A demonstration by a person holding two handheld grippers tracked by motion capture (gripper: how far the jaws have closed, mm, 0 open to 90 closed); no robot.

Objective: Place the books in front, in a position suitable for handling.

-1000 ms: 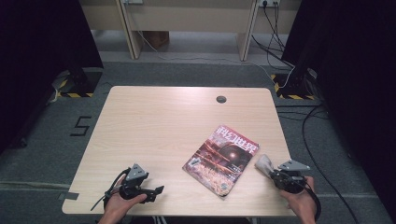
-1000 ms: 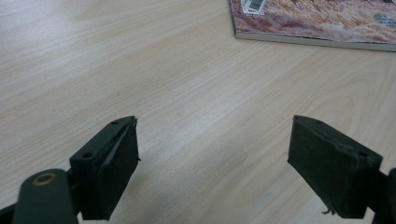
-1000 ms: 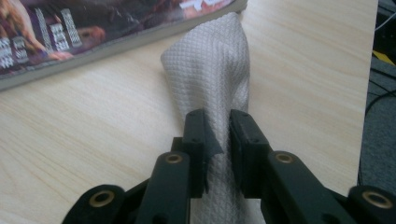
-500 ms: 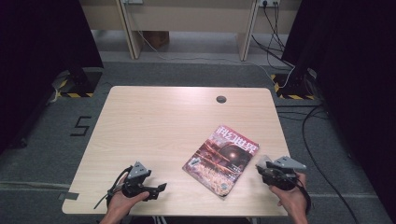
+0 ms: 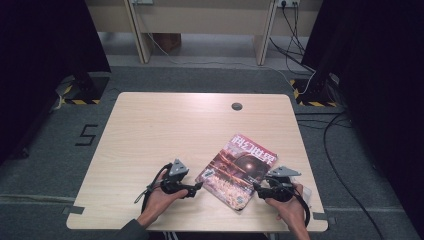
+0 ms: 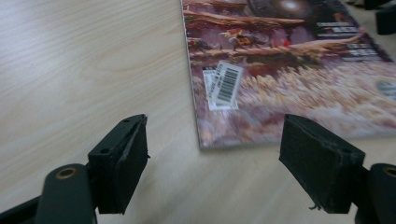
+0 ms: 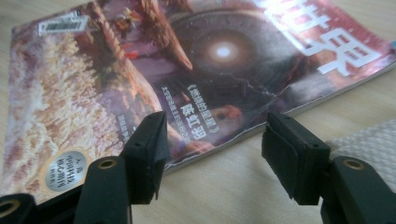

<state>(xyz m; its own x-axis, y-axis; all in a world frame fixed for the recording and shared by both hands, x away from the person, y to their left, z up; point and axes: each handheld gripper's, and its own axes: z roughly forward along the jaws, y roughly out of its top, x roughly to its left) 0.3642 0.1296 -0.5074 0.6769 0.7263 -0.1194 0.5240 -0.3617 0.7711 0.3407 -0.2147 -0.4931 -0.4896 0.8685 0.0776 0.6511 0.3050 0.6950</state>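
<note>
Near the front edge of the table, the left gripper and right gripper flanked the magazine, both with jaws apart and holding nothing; the left's had just narrowed slightly, the right's had just widened. A clean grip probably called for sliding one jaw under a thin edge. The cover was glossy, flat, rectangular; the wood pale and matte

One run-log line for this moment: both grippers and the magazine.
left gripper: jaws open, just narrowed, empty, at corner of glossy red-covered magazine | right gripper: jaws just opened, empty, at its right edge | magazine: flat on wooden table
</note>
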